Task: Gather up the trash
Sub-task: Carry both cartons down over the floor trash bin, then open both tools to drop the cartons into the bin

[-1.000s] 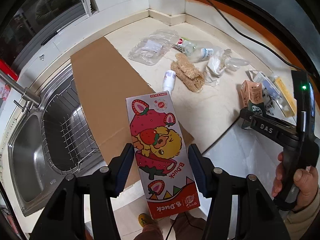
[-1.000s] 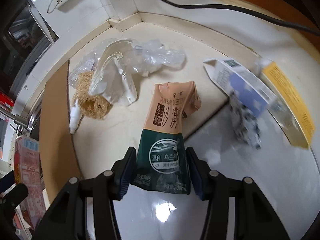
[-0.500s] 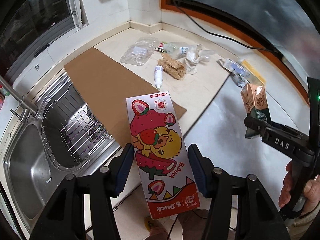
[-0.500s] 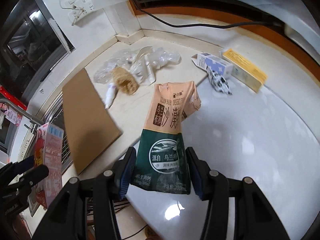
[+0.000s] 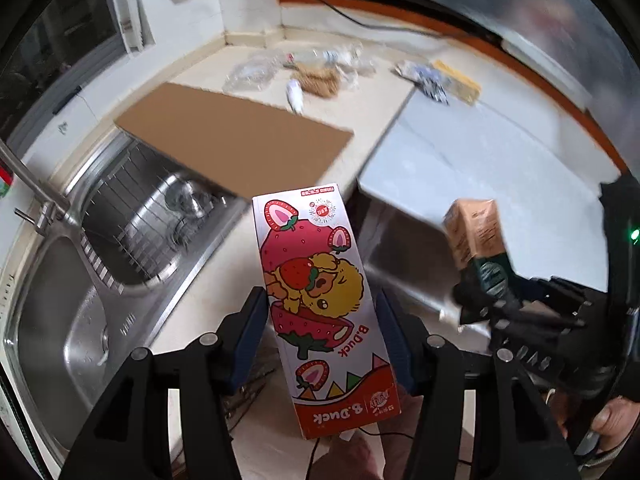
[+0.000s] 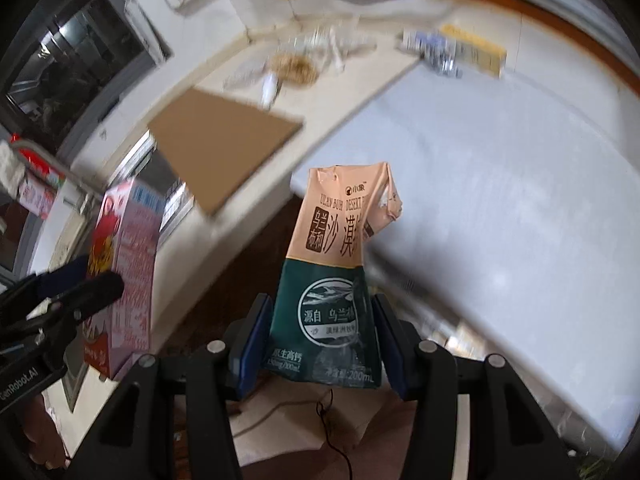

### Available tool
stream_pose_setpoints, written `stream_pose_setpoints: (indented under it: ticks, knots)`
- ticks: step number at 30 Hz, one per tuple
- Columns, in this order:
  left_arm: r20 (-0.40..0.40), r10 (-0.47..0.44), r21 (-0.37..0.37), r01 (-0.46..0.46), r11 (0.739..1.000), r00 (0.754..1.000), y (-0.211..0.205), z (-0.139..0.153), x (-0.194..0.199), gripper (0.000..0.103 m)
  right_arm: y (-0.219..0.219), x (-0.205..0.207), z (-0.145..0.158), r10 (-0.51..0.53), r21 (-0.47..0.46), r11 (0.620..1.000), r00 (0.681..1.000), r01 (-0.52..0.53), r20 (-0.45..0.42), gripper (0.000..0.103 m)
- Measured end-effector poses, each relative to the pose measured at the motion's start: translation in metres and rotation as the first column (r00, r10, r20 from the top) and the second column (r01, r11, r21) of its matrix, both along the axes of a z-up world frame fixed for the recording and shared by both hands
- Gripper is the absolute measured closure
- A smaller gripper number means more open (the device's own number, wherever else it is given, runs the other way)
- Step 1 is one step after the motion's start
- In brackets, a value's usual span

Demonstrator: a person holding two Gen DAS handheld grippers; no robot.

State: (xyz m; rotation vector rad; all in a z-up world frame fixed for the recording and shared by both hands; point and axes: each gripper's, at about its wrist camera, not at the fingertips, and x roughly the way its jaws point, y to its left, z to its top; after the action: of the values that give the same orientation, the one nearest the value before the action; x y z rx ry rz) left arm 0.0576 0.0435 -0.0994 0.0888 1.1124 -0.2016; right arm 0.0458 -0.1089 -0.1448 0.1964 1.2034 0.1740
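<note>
My left gripper (image 5: 322,320) is shut on a tall strawberry carton (image 5: 316,280) printed with a yellow duck, held off the front edge of the counter. My right gripper (image 6: 320,324) is shut on a crumpled peach-and-green milk carton (image 6: 340,248), also out in front of the counter. Each view shows the other hand: the milk carton (image 5: 476,236) at the right of the left wrist view, the strawberry carton (image 6: 124,264) at the left of the right wrist view. More trash lies far back on the counter: plastic wrappers (image 5: 256,72), a small white bottle (image 5: 295,98), a brown scrubber (image 5: 320,78).
A cardboard sheet (image 5: 236,140) lies partly over the steel sink (image 5: 92,280), whose tap (image 5: 36,192) stands at the left. A white slab (image 6: 480,184) covers the right counter. Blue-white and yellow boxes (image 6: 452,50) lie at the back, under a black cable (image 5: 360,24). Floor shows below.
Both grippers have drawn back from the counter toward its front edge, each carrying its carton. The trash pile now looks smaller and farther away; the sink and floor have come into view.
</note>
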Motion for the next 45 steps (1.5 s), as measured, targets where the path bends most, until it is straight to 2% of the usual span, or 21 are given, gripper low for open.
stream_pose_setpoints:
  ticks: [5, 11, 18, 21, 27, 29, 33, 36, 38, 45]
  knots:
    - [-0.059, -0.03, -0.006, 0.029, 1.0, 0.998, -0.004, -0.03, -0.016, 0.049, 0.015, -0.022, -0.03, 0.047, -0.009, 0.999, 0.995, -0.048, -0.088, 0.052]
    - [-0.18, -0.057, -0.008, 0.056, 0.998, 0.982, -0.022, -0.088, -0.021, 0.049, 0.016, -0.032, -0.081, 0.082, -0.012, 0.996, 0.979, -0.086, -0.185, 0.052]
    - [-0.304, -0.022, 0.046, 0.038, 0.998, 0.952, -0.04, -0.197, -0.015, 0.049, 0.006, -0.025, -0.186, 0.127, -0.026, 0.989, 0.938, -0.143, -0.323, 0.052]
    - [-0.352, -0.004, 0.039, 0.019, 0.999, 0.936, -0.041, -0.244, -0.007, 0.049, 0.002, -0.017, -0.231, 0.144, -0.028, 0.986, 0.921, -0.166, -0.361, 0.052]
    - [-0.362, 0.003, 0.054, 0.018, 0.998, 0.932, -0.043, -0.316, 0.018, 0.049, 0.004, 0.001, -0.314, 0.167, -0.021, 0.981, 0.899, -0.192, -0.406, 0.052]
    - [-0.359, 0.015, 0.071, 0.011, 0.997, 0.933, -0.043, -0.338, 0.028, 0.049, 0.005, 0.006, -0.334, 0.168, -0.022, 0.981, 0.895, -0.195, -0.413, 0.052]
    - [-0.348, 0.026, 0.073, 0.0, 0.997, 0.937, -0.041, -0.361, 0.046, 0.048, 0.008, 0.016, -0.365, 0.166, 0.003, 0.983, 0.896, -0.181, -0.412, 0.051]
    - [-0.371, 0.022, 0.046, -0.005, 0.999, 0.928, -0.04, -0.371, 0.05, 0.046, 0.011, 0.023, -0.372, 0.172, 0.025, 0.984, 0.903, -0.176, -0.394, 0.051]
    - [-0.389, 0.027, 0.023, -0.019, 1.0, 0.921, -0.035, -0.375, 0.053, 0.039, 0.01, 0.027, -0.373, 0.173, 0.023, 0.984, 0.908, -0.178, -0.381, 0.051]
    - [-0.385, 0.034, 0.036, -0.022, 0.999, 0.922, -0.032, -0.37, 0.052, 0.037, 0.01, 0.031, -0.365, 0.184, 0.042, 0.983, 0.921, -0.181, -0.344, 0.05]
